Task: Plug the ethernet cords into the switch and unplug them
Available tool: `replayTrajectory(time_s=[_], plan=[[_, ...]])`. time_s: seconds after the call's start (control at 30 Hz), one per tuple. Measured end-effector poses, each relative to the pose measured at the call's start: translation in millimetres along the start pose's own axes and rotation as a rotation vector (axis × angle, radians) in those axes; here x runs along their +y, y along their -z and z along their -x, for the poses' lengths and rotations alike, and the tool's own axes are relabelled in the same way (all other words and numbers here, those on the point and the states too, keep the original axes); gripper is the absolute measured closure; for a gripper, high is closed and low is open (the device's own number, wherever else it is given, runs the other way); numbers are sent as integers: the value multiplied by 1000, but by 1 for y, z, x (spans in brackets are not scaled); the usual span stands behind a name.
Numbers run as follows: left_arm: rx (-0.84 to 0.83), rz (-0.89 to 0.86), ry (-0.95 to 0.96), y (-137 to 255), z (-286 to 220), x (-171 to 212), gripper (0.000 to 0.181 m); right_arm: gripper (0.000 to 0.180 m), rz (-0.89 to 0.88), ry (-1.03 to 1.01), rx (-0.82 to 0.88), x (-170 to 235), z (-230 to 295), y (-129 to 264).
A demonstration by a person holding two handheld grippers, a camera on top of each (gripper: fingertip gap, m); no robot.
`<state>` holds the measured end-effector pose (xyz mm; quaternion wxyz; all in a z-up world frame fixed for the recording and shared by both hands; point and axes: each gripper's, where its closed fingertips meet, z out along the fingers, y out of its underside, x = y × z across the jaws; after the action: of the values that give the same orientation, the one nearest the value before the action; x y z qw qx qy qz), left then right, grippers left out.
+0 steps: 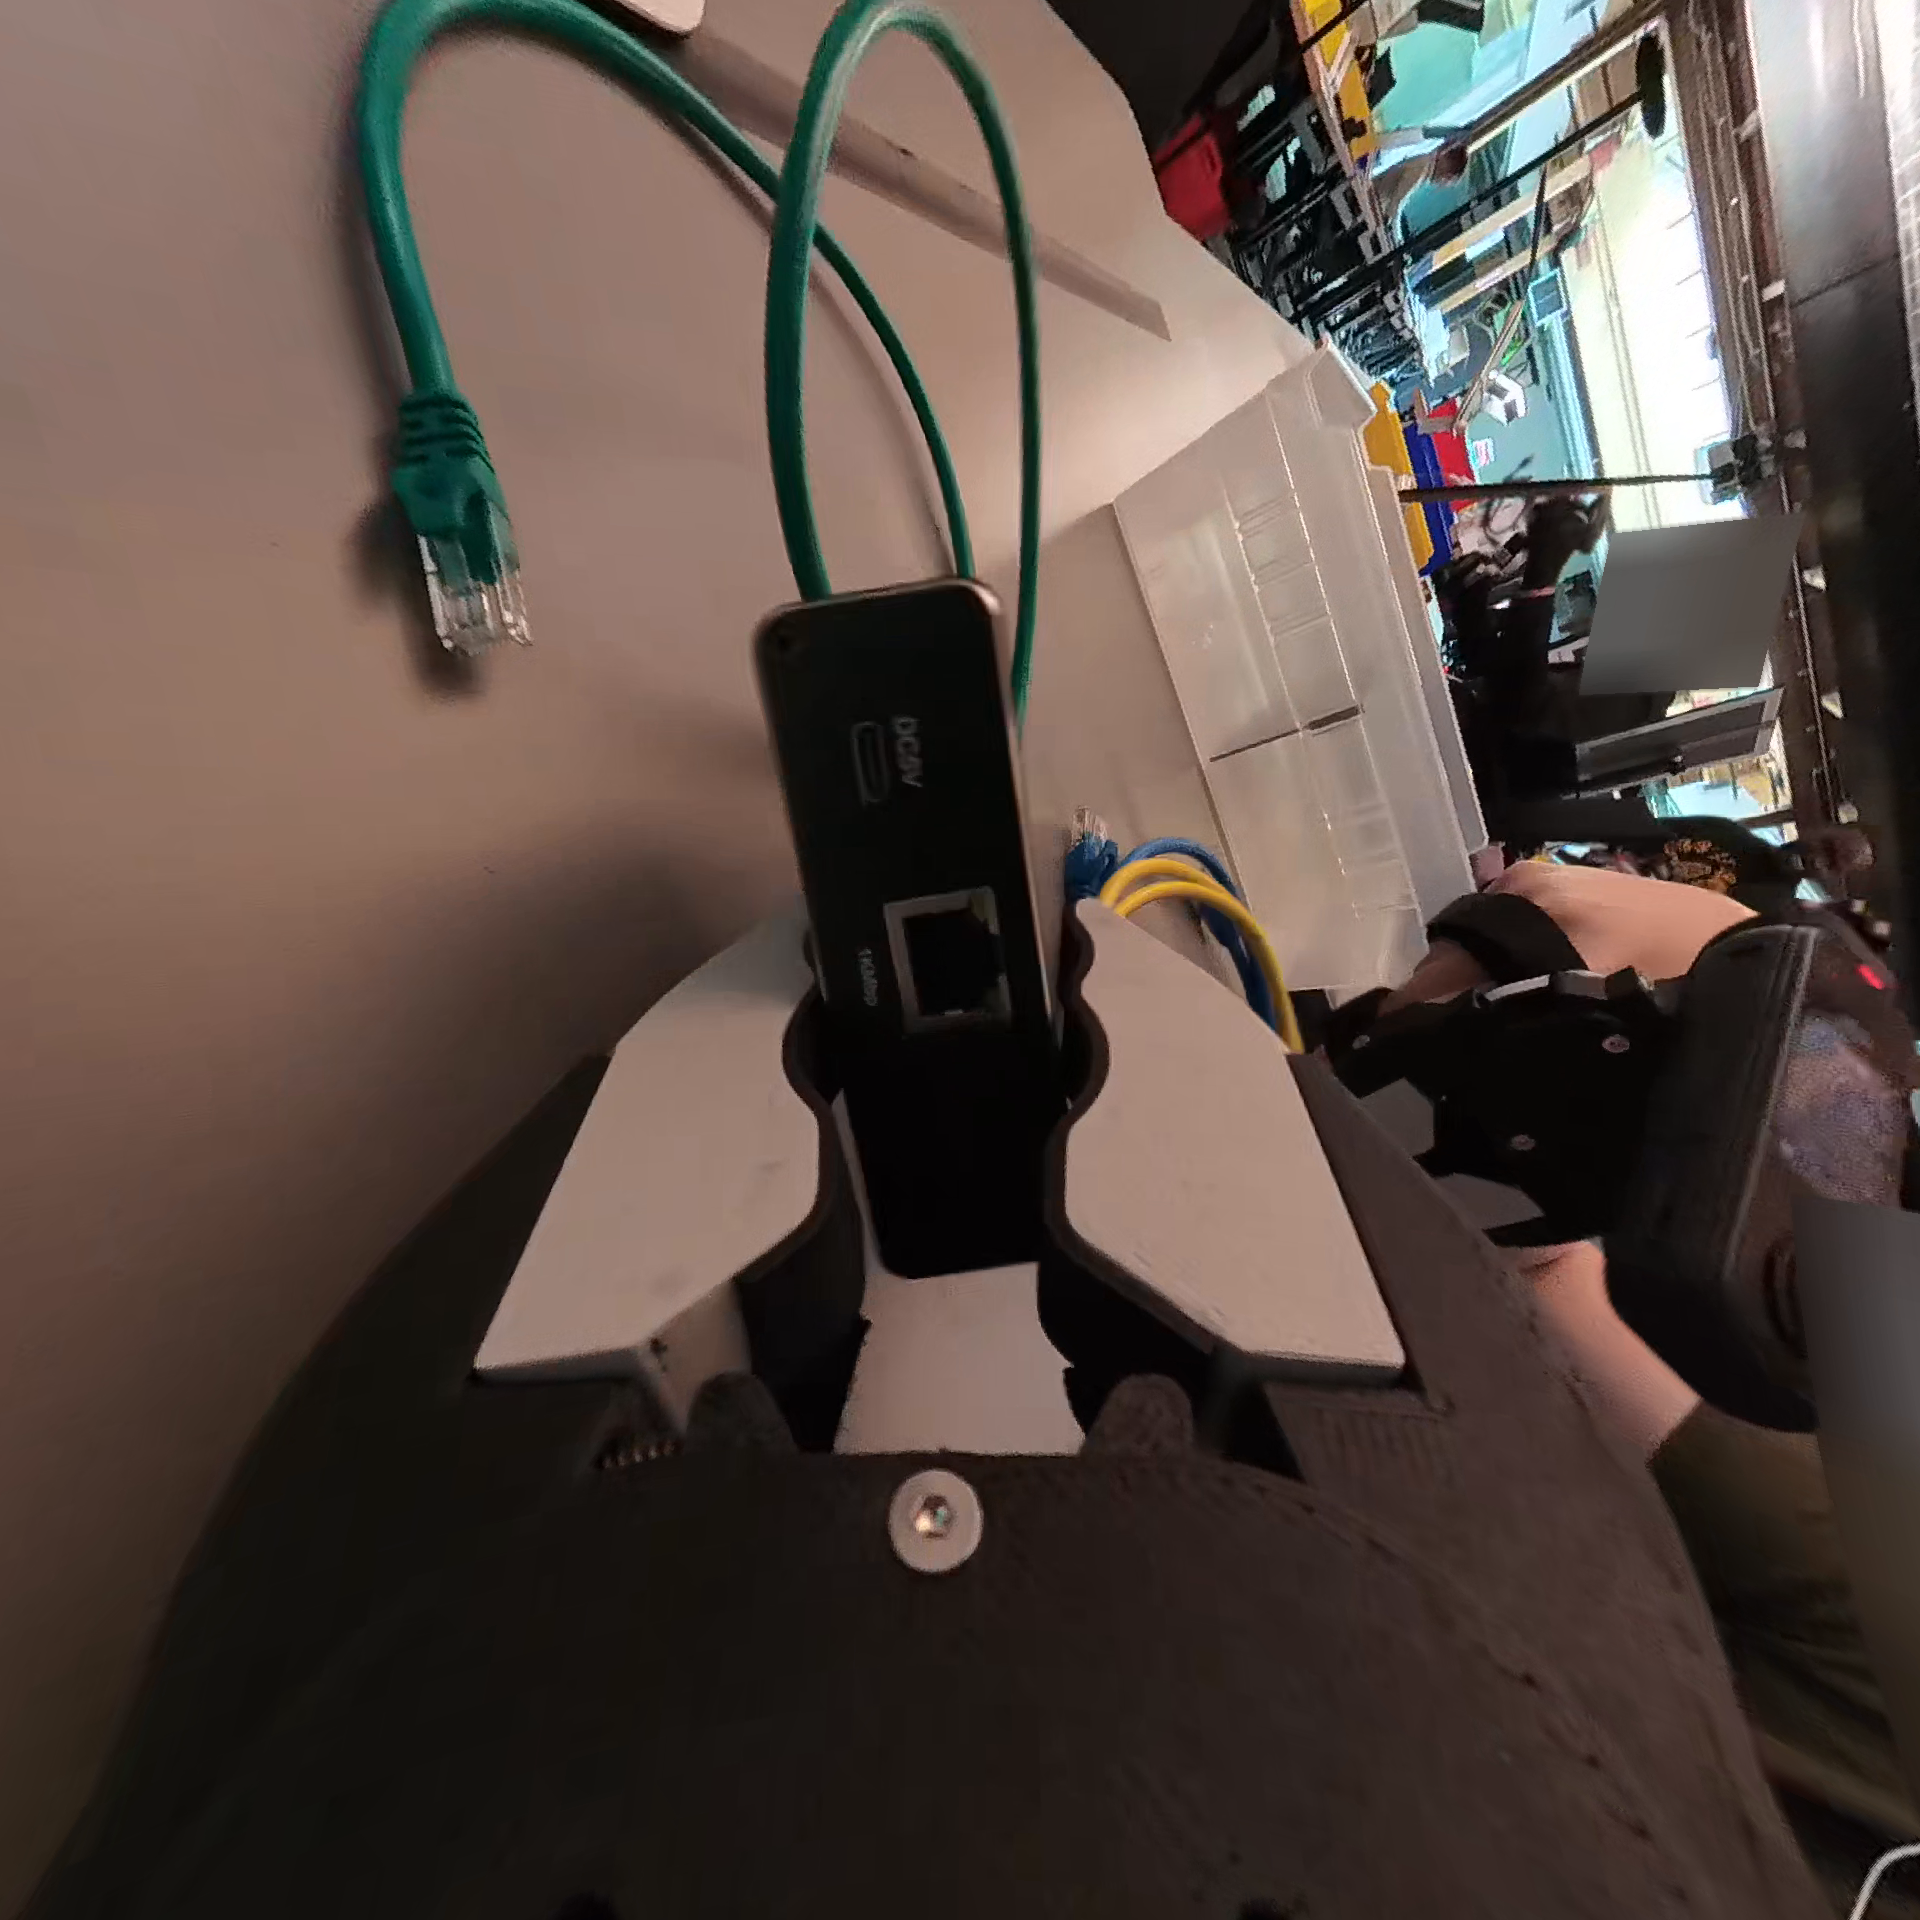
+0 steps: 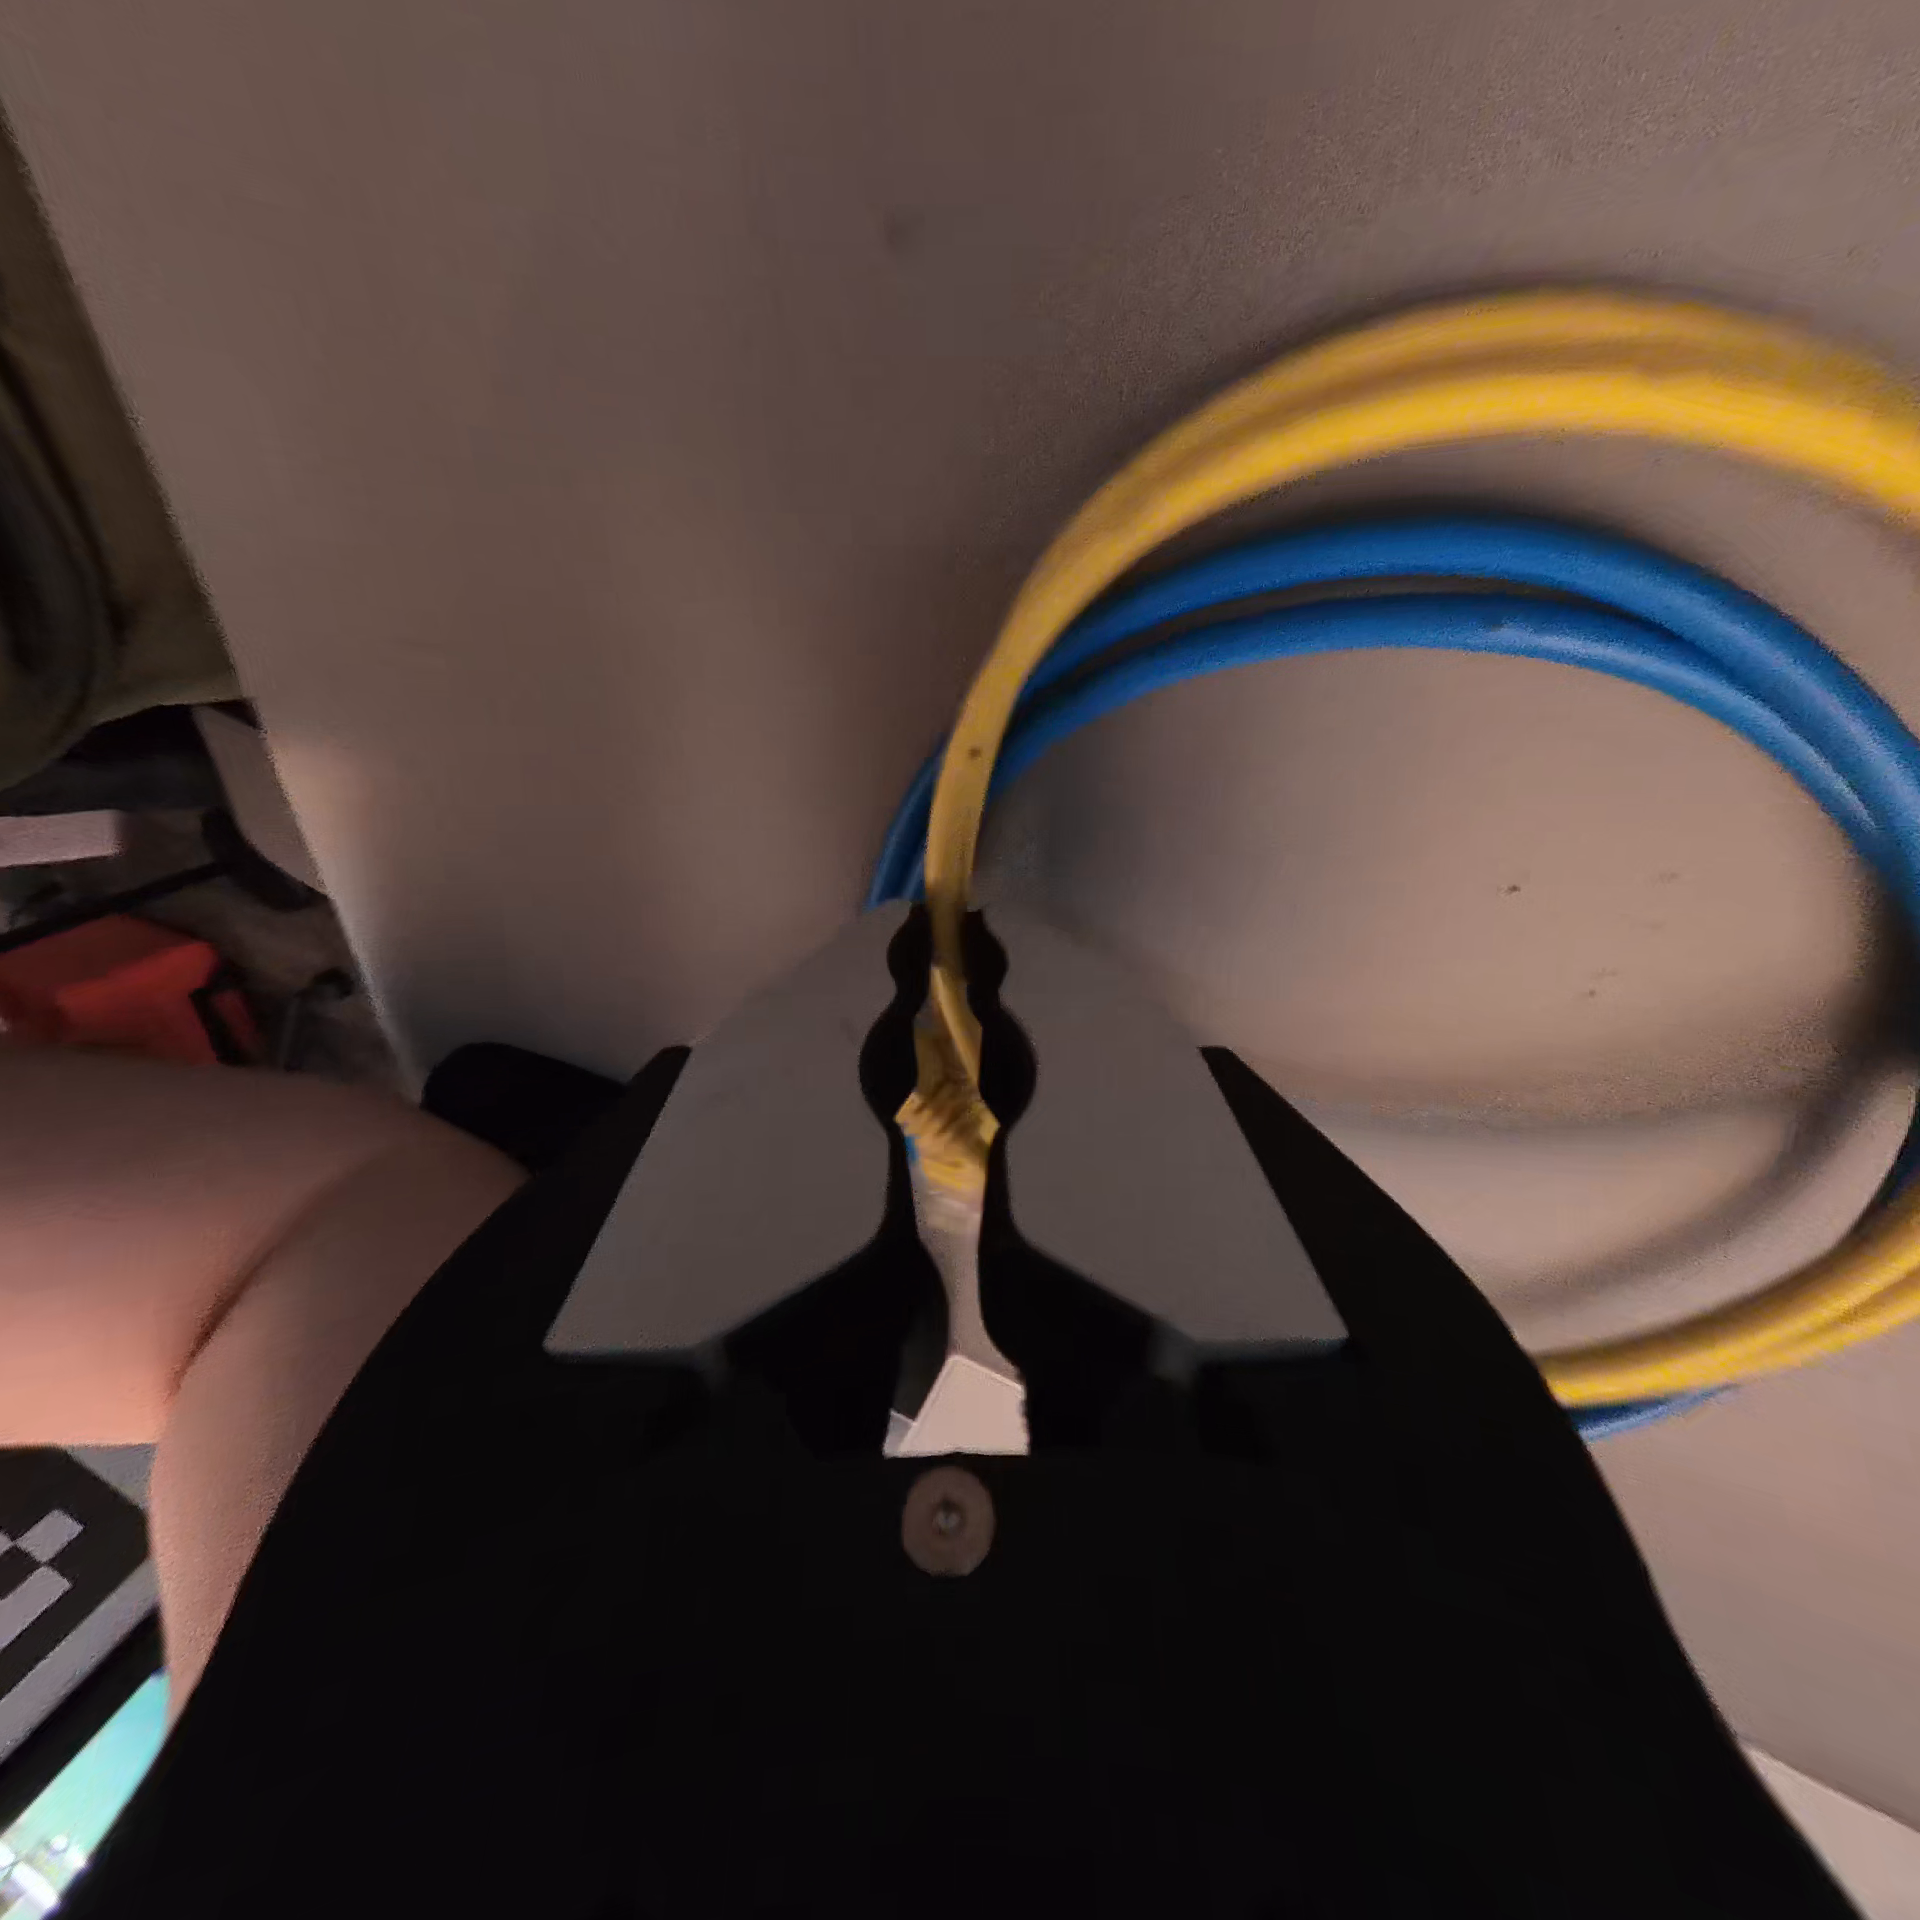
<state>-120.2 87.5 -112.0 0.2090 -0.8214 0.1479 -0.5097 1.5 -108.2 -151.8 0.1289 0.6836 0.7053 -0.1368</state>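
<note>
My left gripper (image 1: 935,935) is shut on the black switch (image 1: 914,831) and holds it on edge above the grey table, an empty port facing me. A green ethernet cord (image 1: 800,343) loops up from behind the switch; its free plug (image 1: 462,540) lies on the table to the left. My right gripper (image 2: 948,920) is shut on the yellow cord's plug (image 2: 948,1132), which points back toward the camera. The yellow cord (image 2: 1455,384) coils on the table with a blue cord (image 2: 1455,582). Both coils (image 1: 1174,883) show just right of the switch, with the right gripper (image 1: 1382,1029) beside them.
A clear plastic bin (image 1: 1299,665) lies on the table at the right, behind the coils. A hand (image 1: 1621,914) holds the right gripper. The table edge (image 2: 291,883) runs along the left of the right wrist view, with a forearm (image 2: 208,1195) beside it. The gap from one gripper's tips to the other's is roughly 25 cm.
</note>
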Motion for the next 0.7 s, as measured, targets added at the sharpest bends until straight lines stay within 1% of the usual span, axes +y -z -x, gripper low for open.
replayTrajectory(time_s=[0.07, 0.13, 0.2, 0.3, 0.4, 0.5, 0.6, 0.7], plan=[[-9, 2, 10, 1, 2, 0, 136, 173, -74, -12, -38, -7, 6, 10], [-33, 24, 27, 1, 8, 2, 123, 174, -188, -5, -56, -16, 11, 27], [-49, 48, 43, 2, 15, 5, 118, 174, -282, 7, -61, -20, 15, 44], [-12, 48, 112, 4, 16, 5, 115, 174, -440, 25, -74, -24, 22, 72], [-7, 96, 142, 10, 17, 6, 111, 174, -619, 58, -39, -33, 23, 103], [-121, 166, 84, 21, 23, 10, 108, 174, -775, 75, -24, -41, 24, 132], [-295, 242, -18, 30, 32, 15, 104, 174, -847, 88, -7, -42, 24, 146], [-512, 289, -158, 37, 45, 14, 93, 174, -896, 67, -11, -44, 21, 154]])
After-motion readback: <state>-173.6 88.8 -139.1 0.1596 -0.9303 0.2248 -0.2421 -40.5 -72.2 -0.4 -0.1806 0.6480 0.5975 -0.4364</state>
